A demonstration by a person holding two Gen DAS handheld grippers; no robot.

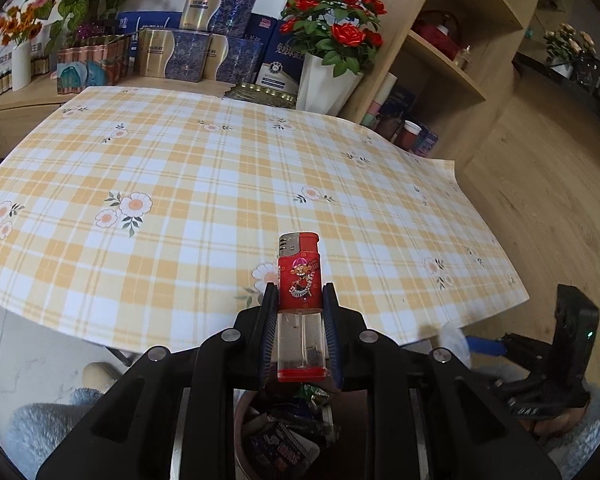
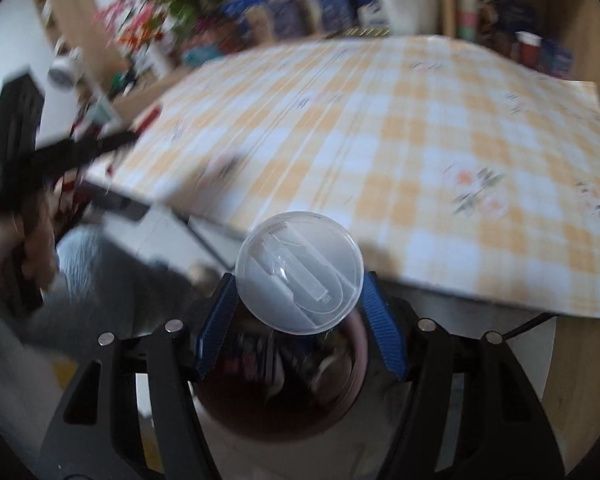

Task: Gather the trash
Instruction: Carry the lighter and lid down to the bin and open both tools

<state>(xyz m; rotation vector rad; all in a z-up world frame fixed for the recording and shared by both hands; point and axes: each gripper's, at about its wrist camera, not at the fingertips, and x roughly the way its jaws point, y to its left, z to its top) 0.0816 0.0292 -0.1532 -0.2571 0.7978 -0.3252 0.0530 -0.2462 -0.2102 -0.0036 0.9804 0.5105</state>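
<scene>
1. Where the left tool (image 1: 300, 320) appears in the left wrist view, its two blue-padded jaws are closed on a red-and-clear plastic lighter (image 1: 300, 308), held upright with the long axis along the fingers, the metal head pointing away from the camera and the red base nearest it.
2. Directly under that grip, close to the camera, lies the open mouth of a round bin filled with crumpled wrappers (image 1: 284, 436); the lighter thus sits above the bin, and the release would seem to need little more than parting the jaws.
3. In the right wrist view, the right tool (image 2: 299, 300) grips a translucent round plastic lid (image 2: 299, 272) across its width, the pads bearing on opposite rim edges and the flat face turned toward the camera.
4. Below it, the dark-rimmed bin (image 2: 340, 400) shows again, its mouth just beneath the lid; the picture is blurred, so exact clearance cannot be told.
5. Both tools stand off the near edge of the table covered by a yellow-and-white checked flowered cloth (image 1: 180, 160), whose surface shows no further litter in the sharp view.
6. Judged from this, both hands are about equally near the bin, and the risk is crowding over one narrow mouth; open room lies on the floor side, while wooden shelves (image 1: 452, 40) bound the far right.
</scene>
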